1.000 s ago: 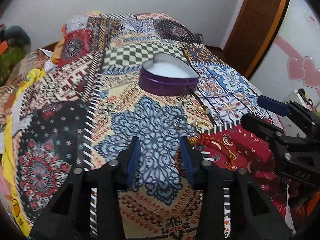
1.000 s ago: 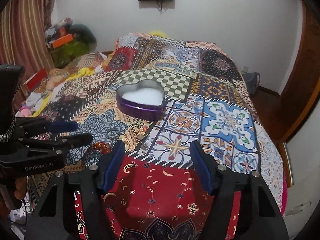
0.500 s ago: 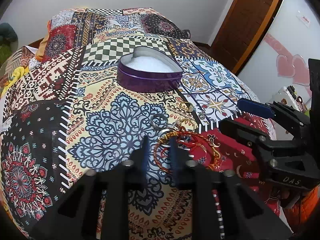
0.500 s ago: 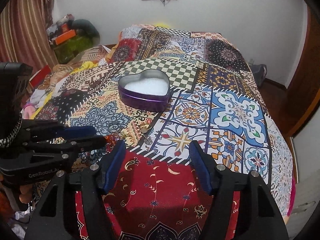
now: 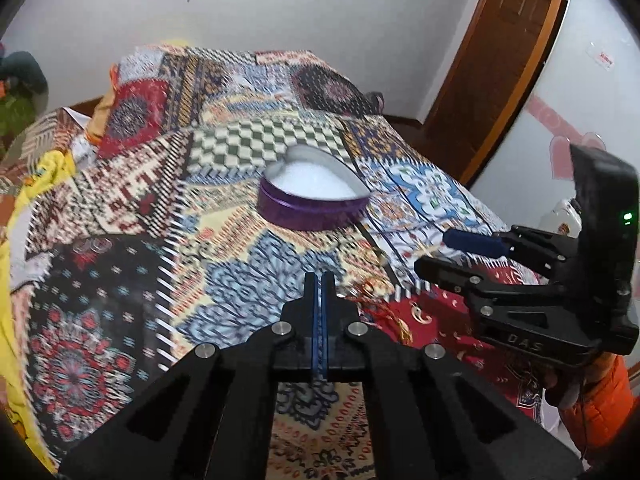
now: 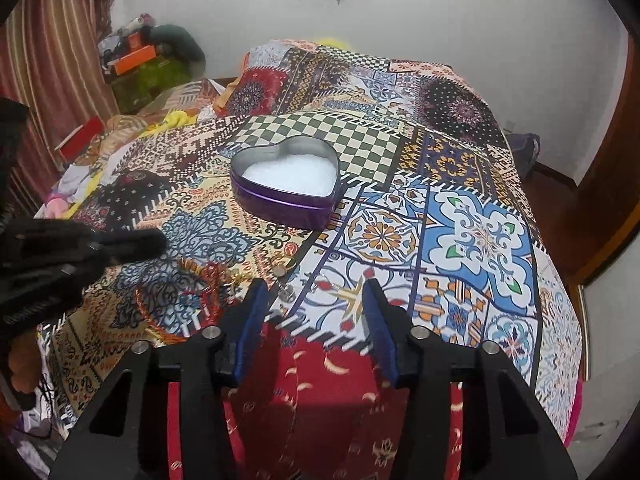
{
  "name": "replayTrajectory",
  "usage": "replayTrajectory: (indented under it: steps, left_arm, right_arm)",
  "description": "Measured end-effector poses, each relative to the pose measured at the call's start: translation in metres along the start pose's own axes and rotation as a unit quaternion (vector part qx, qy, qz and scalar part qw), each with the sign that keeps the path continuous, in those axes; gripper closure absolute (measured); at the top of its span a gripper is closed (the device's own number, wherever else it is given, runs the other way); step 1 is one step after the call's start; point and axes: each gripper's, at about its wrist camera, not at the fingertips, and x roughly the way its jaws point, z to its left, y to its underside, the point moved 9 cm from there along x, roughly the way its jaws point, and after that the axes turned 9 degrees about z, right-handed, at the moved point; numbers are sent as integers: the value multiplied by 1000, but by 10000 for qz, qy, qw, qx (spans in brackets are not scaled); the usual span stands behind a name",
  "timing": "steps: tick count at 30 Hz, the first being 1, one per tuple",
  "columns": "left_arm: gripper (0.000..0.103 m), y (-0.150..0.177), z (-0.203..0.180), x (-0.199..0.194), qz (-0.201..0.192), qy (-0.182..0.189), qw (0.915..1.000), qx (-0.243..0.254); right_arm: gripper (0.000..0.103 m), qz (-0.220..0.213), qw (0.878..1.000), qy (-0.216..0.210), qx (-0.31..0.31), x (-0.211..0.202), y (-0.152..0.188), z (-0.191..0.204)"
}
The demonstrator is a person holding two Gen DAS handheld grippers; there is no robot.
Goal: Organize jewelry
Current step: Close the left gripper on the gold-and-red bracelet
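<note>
Left wrist view: left claw (image 5: 319, 280) pressed together, blue pads meeting with no gap, nothing visibly pinched between them. Raised above the patchwork bedspread (image 5: 120, 264). Just right of the tips, a tangle of red and gold bracelets (image 5: 380, 304) lying on the bed where blue lace pattern meets red patch. Beyond, a purple heart-shaped tin (image 5: 312, 200), lid off, white lining showing, resting near the checkered patch. At right, the right claw (image 5: 436, 252) spread apart, 1 blue-padded finger above 1 black finger, held by a hand in an orange sleeve (image 5: 600, 400).

Right wrist view: right claw (image 6: 312, 300) spread wide, holding nothing, hovering over the edge of the red patch. Left of it, bracelets (image 6: 180, 300) in loose red and gold loops on the bedspread (image 6: 480, 240), with a small ring (image 6: 282, 264) nearby, toward the tin. Heart-shaped tin (image 6: 286, 192) farther back, apart from the jewelry. Left claw (image 6: 152, 242) blurred at the left edge, above the bracelets.
</note>
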Motion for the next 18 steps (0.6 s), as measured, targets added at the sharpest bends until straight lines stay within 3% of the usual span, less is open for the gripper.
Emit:
replayTrajectory:
  steps: [5,9,12,14,18]
  left_arm:
    - [103,-2,14,-5,-77,-263,9996,8]
    - [102,3,19,-1,86,-311,9995,32]
    - [92,9,16,4,226,-264,9994,77]
    - [79,10,14,7,252,-237,9994,81]
    - [78,13,6,14,355,-110,9992,142]
  right_arm:
    - [63,111,9997,-130,-173,8,-2,8]
    - [77,317,9988,-129,-348,19,2,15]
    - [83,401,9984,-181,-350,24,5,15]
    - [90,403,9984,-223,-334,24,6,15]
    - [94,371,9985,-273,-301,23,6,14]
